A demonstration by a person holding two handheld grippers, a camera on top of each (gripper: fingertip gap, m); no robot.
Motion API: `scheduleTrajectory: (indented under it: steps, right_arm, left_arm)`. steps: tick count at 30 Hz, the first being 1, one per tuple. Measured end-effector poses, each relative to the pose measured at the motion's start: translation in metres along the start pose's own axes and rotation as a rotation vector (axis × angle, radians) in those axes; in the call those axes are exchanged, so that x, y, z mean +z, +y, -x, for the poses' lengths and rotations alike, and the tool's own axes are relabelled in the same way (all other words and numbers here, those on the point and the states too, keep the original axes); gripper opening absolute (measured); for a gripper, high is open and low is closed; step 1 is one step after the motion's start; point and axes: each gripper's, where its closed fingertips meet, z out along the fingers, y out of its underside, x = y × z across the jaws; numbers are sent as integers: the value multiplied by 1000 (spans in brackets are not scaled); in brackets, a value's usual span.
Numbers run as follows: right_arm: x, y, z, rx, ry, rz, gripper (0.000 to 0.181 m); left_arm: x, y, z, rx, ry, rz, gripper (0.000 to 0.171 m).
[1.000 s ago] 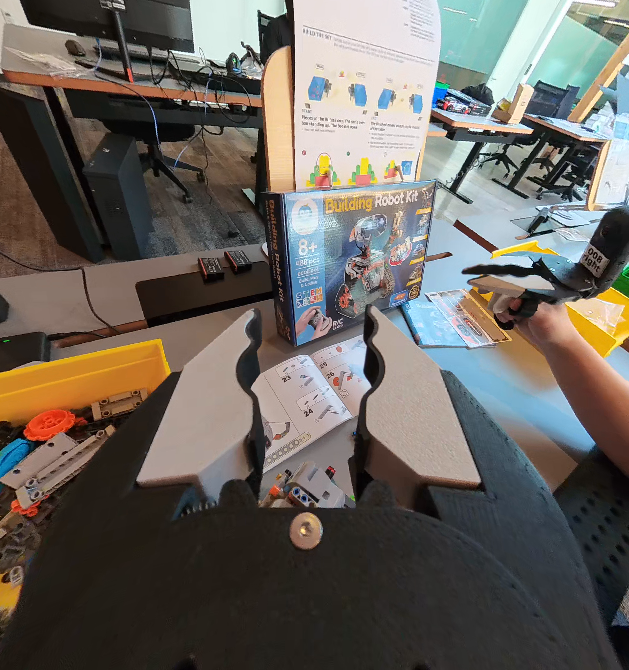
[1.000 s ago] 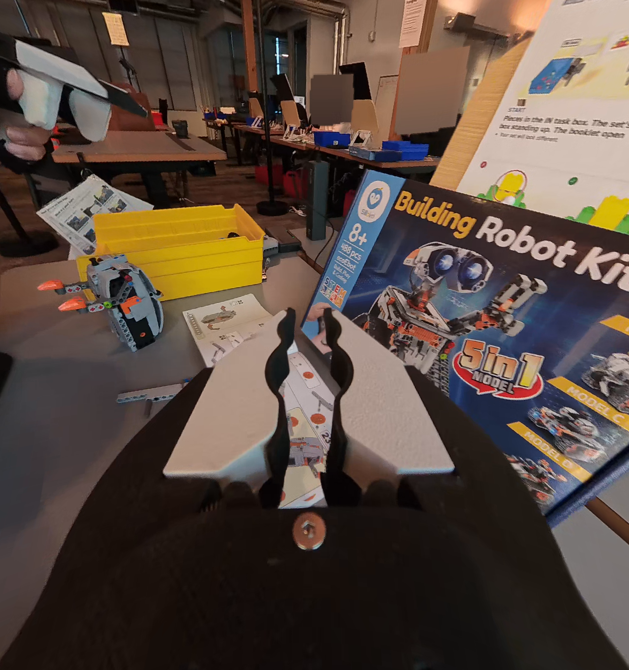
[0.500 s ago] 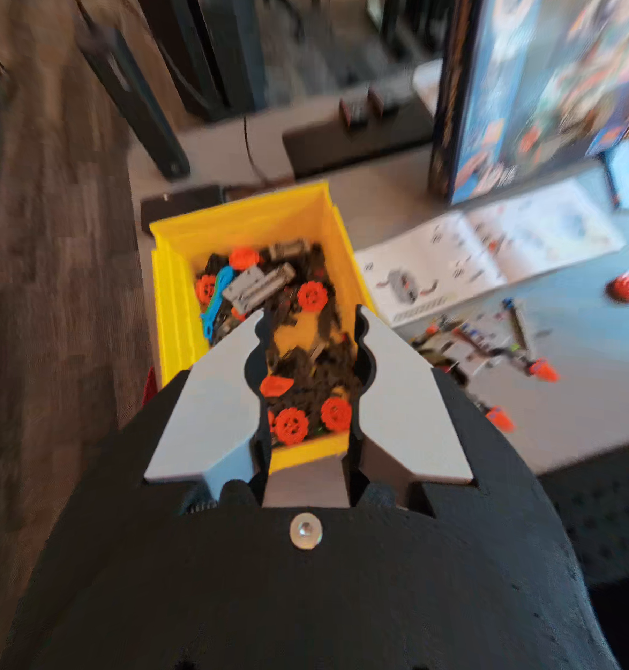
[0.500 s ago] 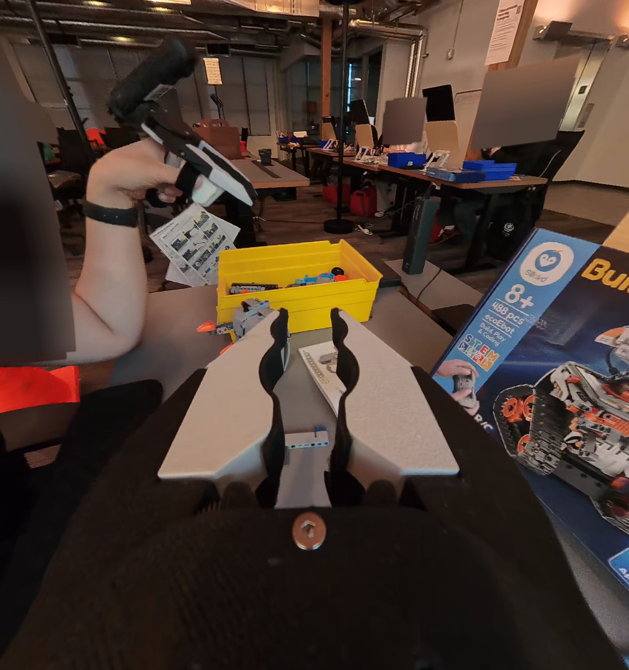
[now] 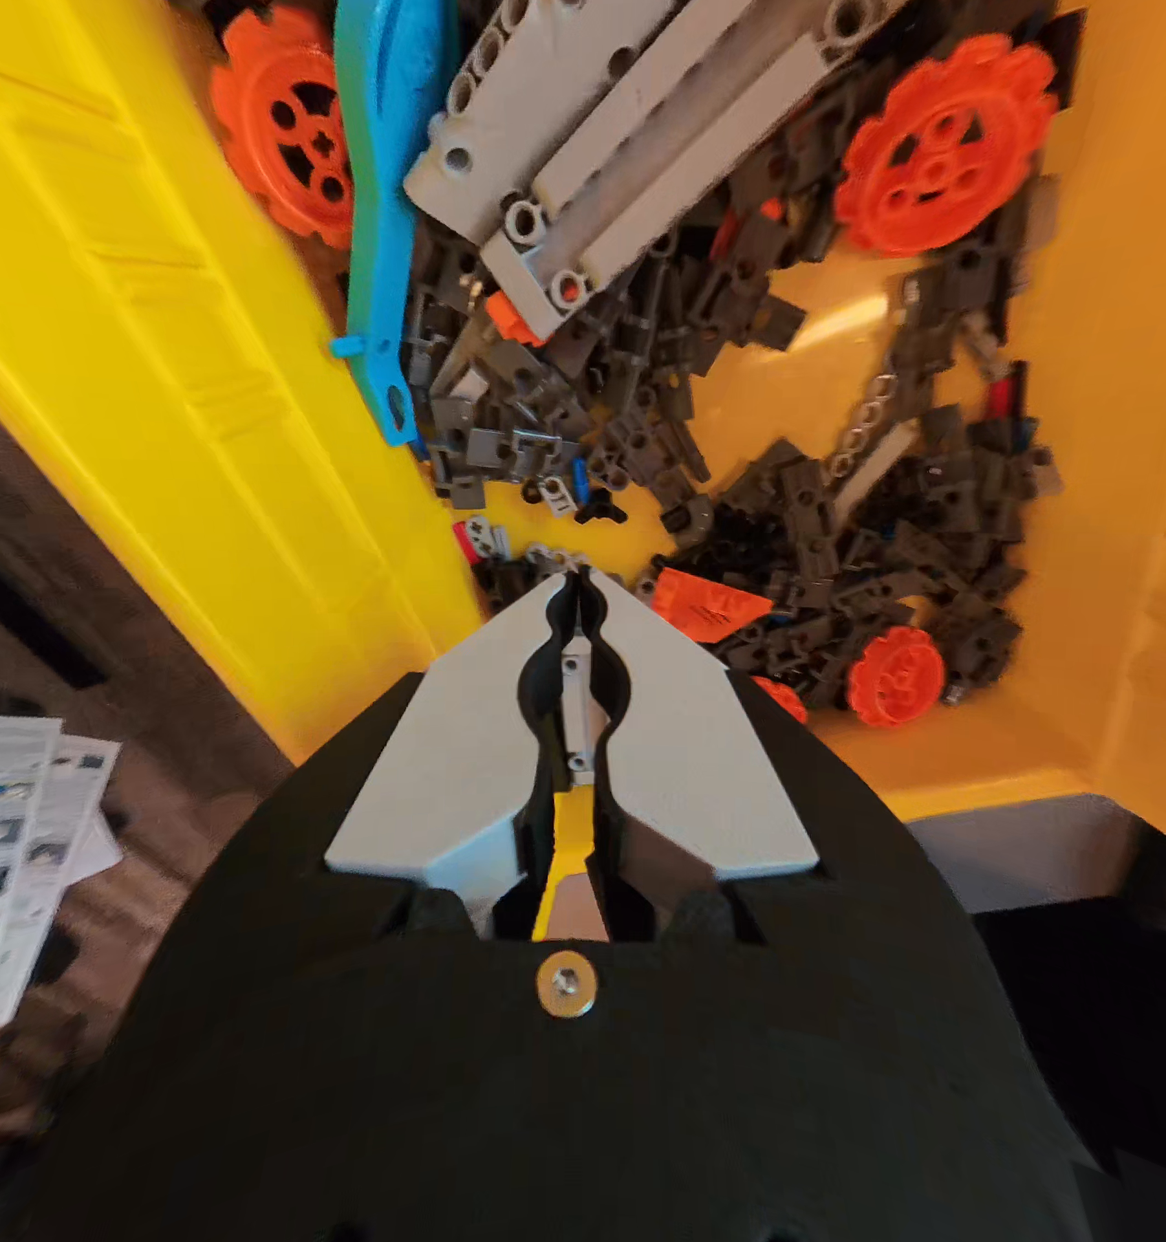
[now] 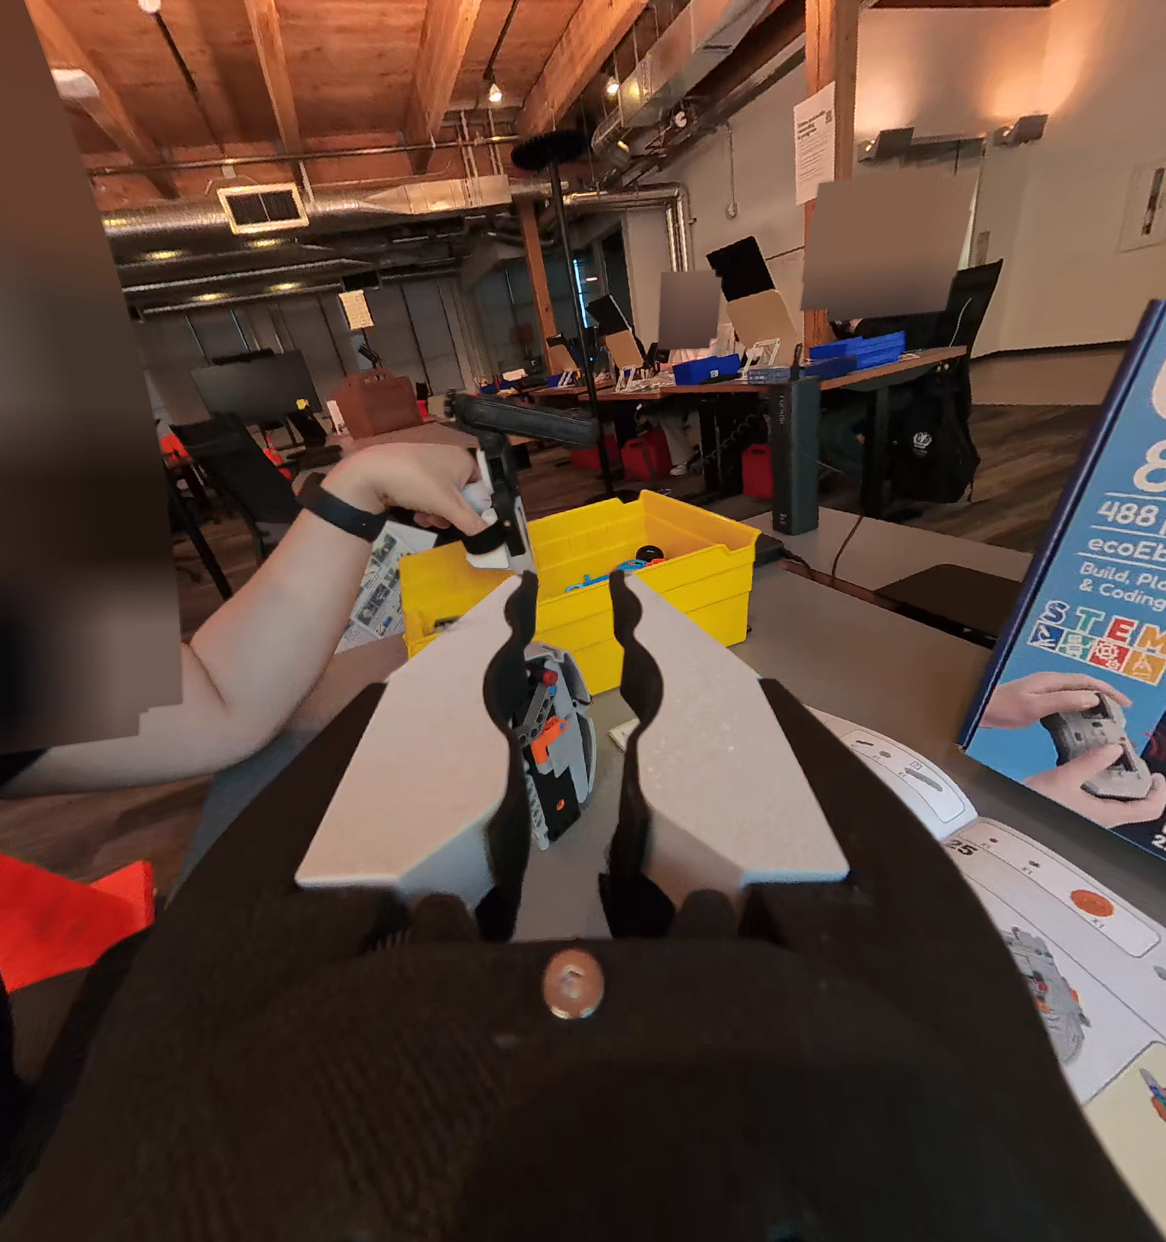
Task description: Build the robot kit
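In the left wrist view my left gripper (image 5: 580, 581) is down inside a yellow bin (image 5: 183, 376) of loose building parts. Its jaws are shut, with a small grey beam (image 5: 576, 712) pinched between them. Orange gear wheels (image 5: 943, 144), long grey beams (image 5: 607, 154), a blue curved piece (image 5: 382, 222) and dark connectors (image 5: 869, 537) lie around it. My right gripper (image 6: 572, 585) is open and empty above the table. A partly built grey model (image 6: 556, 739) lies below, between its fingers. The yellow bin (image 6: 674, 598) and the hand-held left gripper (image 6: 499, 537) show beyond.
A blue kit box (image 6: 1104, 605) stands upright at the right, with an open instruction booklet (image 6: 1010, 921) in front of it. Printed sheets (image 5: 9, 874) lie left of the bin. A person's forearm (image 6: 264, 645) reaches across on the left. Desks and chairs stand behind. The tips of one gripper are about 40 cm away from the tips of the other. The left tips stand about 9 cm off the blue curved piece (image 5: 382, 222).
My left gripper has dropped into the yellow bin and shut on a small grey beam. My right gripper has opened wider and turned left, over the grey model.
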Motion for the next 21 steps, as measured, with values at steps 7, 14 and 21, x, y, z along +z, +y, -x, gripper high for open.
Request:
scheduleTrajectory:
  steps: [7, 14, 21]
  right_arm:
    - [-18, -6, 2, -11, -18, -56, 19]
    - [-21, -5, 8, -13, -57, -41, 20]
    - [-22, -6, 12, -4, -79, -39, 20]
  left_arm:
    - [16, -6, 19, -22, -93, 50, 0]
    - [28, -11, 22, -66, -108, 79, 6]
    - [29, -13, 20, -110, -86, 71, 11]
